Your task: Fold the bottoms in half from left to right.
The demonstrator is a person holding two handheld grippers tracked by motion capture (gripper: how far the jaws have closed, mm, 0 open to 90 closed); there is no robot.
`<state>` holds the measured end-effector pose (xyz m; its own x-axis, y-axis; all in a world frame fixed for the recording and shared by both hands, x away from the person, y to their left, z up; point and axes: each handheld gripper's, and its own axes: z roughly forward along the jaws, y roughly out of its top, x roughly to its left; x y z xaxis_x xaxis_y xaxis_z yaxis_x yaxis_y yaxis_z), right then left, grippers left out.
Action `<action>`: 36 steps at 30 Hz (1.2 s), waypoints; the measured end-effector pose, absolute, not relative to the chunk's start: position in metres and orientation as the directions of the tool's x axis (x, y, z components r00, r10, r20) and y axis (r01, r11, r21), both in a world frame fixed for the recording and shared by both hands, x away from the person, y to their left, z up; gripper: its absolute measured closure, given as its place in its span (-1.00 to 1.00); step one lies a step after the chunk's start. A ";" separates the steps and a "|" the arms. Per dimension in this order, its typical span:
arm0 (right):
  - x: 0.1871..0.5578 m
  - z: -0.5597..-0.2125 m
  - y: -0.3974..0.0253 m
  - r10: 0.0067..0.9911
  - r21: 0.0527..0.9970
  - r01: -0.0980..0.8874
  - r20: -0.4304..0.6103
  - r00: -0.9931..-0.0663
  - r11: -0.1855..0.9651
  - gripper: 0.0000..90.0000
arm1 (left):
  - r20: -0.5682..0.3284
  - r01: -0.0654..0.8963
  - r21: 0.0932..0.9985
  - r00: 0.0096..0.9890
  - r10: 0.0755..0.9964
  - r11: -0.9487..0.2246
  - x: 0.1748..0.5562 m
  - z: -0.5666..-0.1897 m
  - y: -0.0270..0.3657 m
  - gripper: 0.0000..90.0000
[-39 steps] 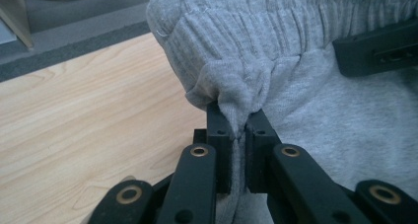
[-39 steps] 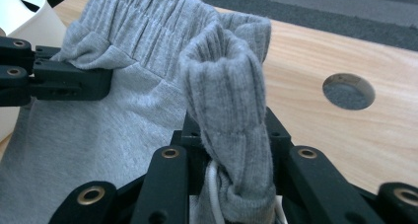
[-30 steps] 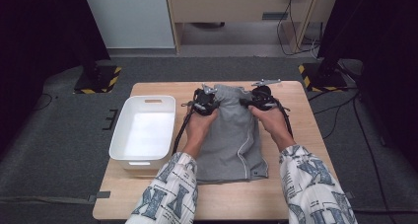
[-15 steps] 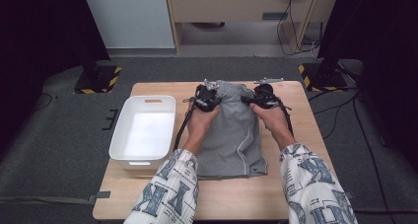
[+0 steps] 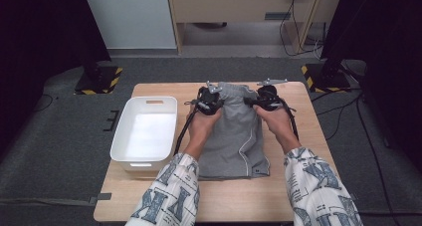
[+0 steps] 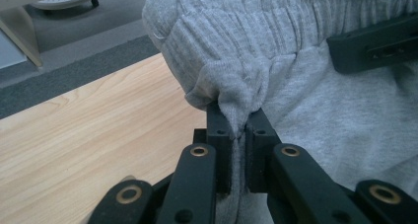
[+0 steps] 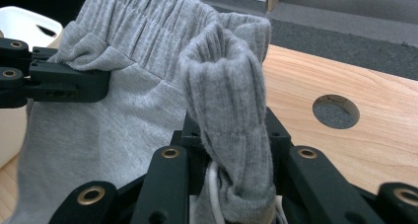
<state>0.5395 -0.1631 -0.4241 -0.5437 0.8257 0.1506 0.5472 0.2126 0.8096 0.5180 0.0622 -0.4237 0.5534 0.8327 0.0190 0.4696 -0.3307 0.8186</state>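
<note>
As the grey shorts (image 5: pixel 234 131) lie on the table (image 5: pixel 298 196), waistband corners clamped in both grippers' fingers (image 6: pixel 219 130), left (image 5: pixel 208 104), right (image 5: pixel 263 100).

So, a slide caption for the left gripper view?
Left gripper pinching the grey shorts at the waistband above the wooden table.

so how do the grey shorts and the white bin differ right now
The grey shorts are soft cloth, lying flat mid-table with the waistband lifted; the white bin is stiff, standing at the table's left side. The shorts are pinched by the left gripper and right gripper; the bin is untouched. Both sit on the wooden table.
</note>
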 end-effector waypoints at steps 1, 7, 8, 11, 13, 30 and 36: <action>0.538 -0.423 -0.163 0.822 0.812 0.543 0.151 -0.549 0.214 0.59 | 0.015 0.472 0.819 0.552 0.834 -0.327 0.517 -0.424 0.063 0.87; 0.526 -0.424 -0.160 0.816 0.818 0.534 0.152 -0.558 0.213 0.59 | 0.027 0.464 0.819 0.556 0.830 -0.338 0.505 -0.425 0.066 0.87; 0.524 -0.424 -0.160 0.814 0.819 0.532 0.149 -0.561 0.217 0.59 | 0.028 0.462 0.820 0.556 0.831 -0.337 0.503 -0.426 0.067 0.87; 0.517 -0.423 -0.159 0.808 0.824 0.523 0.147 -0.570 0.219 0.59 | 0.024 0.455 0.827 0.558 0.829 -0.330 0.495 -0.427 0.070 0.87; 0.511 -0.422 -0.158 0.803 0.826 0.515 0.139 -0.580 0.229 0.59 | 0.024 0.449 0.830 0.562 0.826 -0.330 0.488 -0.428 0.072 0.87; 0.459 -0.412 -0.157 0.763 0.846 0.473 0.132 -0.632 0.246 0.59 | 0.029 0.407 0.850 0.596 0.802 -0.334 0.440 -0.420 0.084 0.87; 0.448 -0.404 -0.161 0.758 0.848 0.462 0.117 -0.642 0.260 0.59 | 0.033 0.396 0.853 0.610 0.792 -0.340 0.427 -0.416 0.081 0.86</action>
